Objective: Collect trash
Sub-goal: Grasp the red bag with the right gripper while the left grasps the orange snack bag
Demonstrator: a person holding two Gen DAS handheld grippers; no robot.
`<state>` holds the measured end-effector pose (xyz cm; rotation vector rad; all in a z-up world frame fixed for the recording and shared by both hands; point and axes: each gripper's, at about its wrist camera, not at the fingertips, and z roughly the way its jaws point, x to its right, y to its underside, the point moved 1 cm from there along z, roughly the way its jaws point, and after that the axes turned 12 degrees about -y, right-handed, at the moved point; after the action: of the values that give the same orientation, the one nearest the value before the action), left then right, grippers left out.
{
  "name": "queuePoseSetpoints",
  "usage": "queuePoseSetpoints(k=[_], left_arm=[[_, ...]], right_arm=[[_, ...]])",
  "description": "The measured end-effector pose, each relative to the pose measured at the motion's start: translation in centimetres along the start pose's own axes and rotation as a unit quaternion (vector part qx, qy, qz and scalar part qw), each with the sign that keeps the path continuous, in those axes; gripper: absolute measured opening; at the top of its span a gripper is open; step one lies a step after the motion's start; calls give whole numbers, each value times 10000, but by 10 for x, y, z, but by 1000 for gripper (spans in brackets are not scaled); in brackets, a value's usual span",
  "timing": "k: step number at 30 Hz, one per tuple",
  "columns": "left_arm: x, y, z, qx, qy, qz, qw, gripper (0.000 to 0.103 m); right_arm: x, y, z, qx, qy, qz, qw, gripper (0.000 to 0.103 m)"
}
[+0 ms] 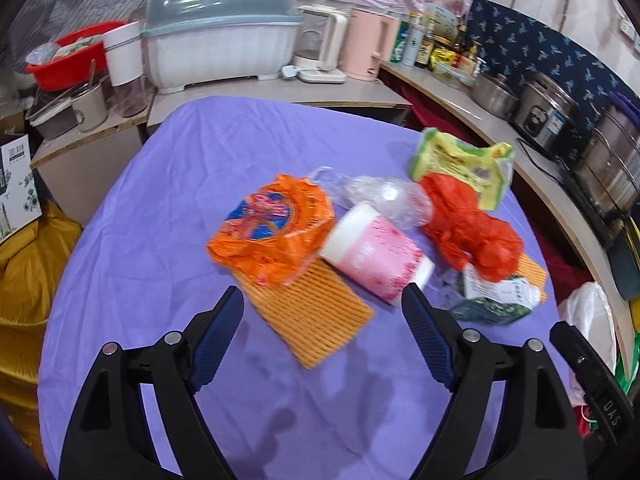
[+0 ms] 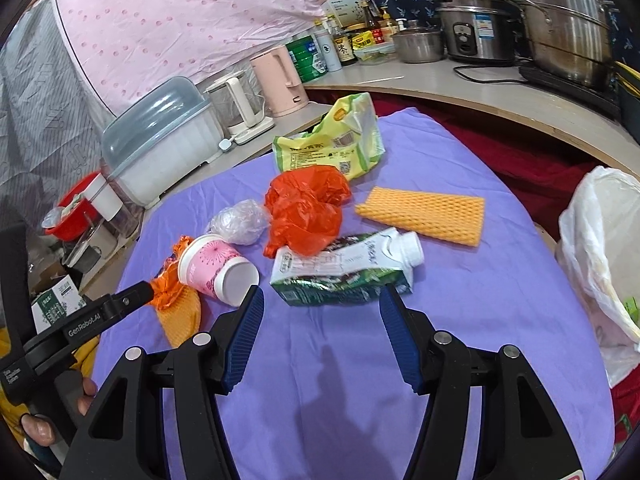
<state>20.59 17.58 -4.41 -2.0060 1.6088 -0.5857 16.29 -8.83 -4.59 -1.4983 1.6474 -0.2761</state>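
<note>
A purple cloth (image 2: 360,360) covers the tabletop, creased and lit from above, with the trash gathered in a loose heap on it. The left gripper (image 1: 324,316) hangs over the near side of the heap with its jaws wide and nothing between them; ahead of it lie an orange foam net (image 1: 316,312), partly under a crumpled orange wrapper (image 1: 272,224), and a pink paper cup (image 1: 376,256) tipped on its side. The right gripper (image 2: 320,312) also stands with jaws apart and empty, just short of a squashed green-and-white drink carton (image 2: 340,268).

Beyond the carton sit a red plastic bag (image 2: 308,208), a ball of clear film (image 2: 240,220), a second foam net (image 2: 424,212) and a yellow-green food packet (image 2: 332,140), all on the cloth. A white plastic bag (image 2: 600,248) hangs open at the right edge of the tabletop.

Around it runs a pale counter (image 2: 460,92) carrying a lidded dish rack (image 2: 160,136), a pink kettle (image 2: 280,80), sauce bottles (image 2: 348,40), a rice cooker (image 2: 476,24) and a steel steamer pot (image 2: 560,20). Pink dotted fabric (image 2: 180,12) drapes behind. A red basin (image 1: 72,60) sits at the far left.
</note>
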Motion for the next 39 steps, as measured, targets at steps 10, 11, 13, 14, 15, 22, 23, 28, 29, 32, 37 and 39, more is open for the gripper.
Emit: queuePoseSetpoints(k=[10, 11, 13, 14, 15, 22, 23, 28, 29, 32, 37, 39], left_arm=[[-38, -24, 43, -171, -187, -392, 9989, 87], [-40, -25, 48, -212, -206, -433, 9986, 87], [-44, -27, 56, -297, -193, -516, 9980, 87], [-46, -28, 60, -333, -171, -556, 9978, 87], [-47, -29, 64, -369, -156, -593, 9974, 87], [-44, -30, 76, -474, -28, -613, 9970, 71], [-43, -30, 77, -485, 0, -589, 9971, 66], [-38, -31, 75, -427, 0, -453, 9981, 32], [-38, -30, 75, -434, 21, -434, 9981, 22], [-39, -30, 71, -388, 20, -446, 9983, 16], [-37, -35, 54, -156, 32, -391, 9991, 13], [-35, -37, 45, -53, 50, -383, 9992, 13]], right_arm=[[-5, -30, 61, -28, -29, 72, 10000, 65], [-4, -32, 65, -41, -31, 79, 10000, 66], [-5, -36, 76, -63, -17, 65, 10000, 67], [-5, -37, 80, -74, -15, 57, 10000, 67], [-5, -38, 84, -84, -18, 48, 10000, 67], [-4, -42, 110, -155, 26, -20, 9999, 67], [-5, -42, 112, -161, 28, -18, 9999, 67], [-3, -41, 115, -187, 46, -59, 9998, 53], [-2, -42, 115, -222, 36, -54, 9997, 47], [0, -42, 113, -232, 1, -19, 9997, 36], [0, -45, 96, -94, -84, 16, 9999, 27], [-1, -47, 86, -8, -91, 12, 10000, 25]])
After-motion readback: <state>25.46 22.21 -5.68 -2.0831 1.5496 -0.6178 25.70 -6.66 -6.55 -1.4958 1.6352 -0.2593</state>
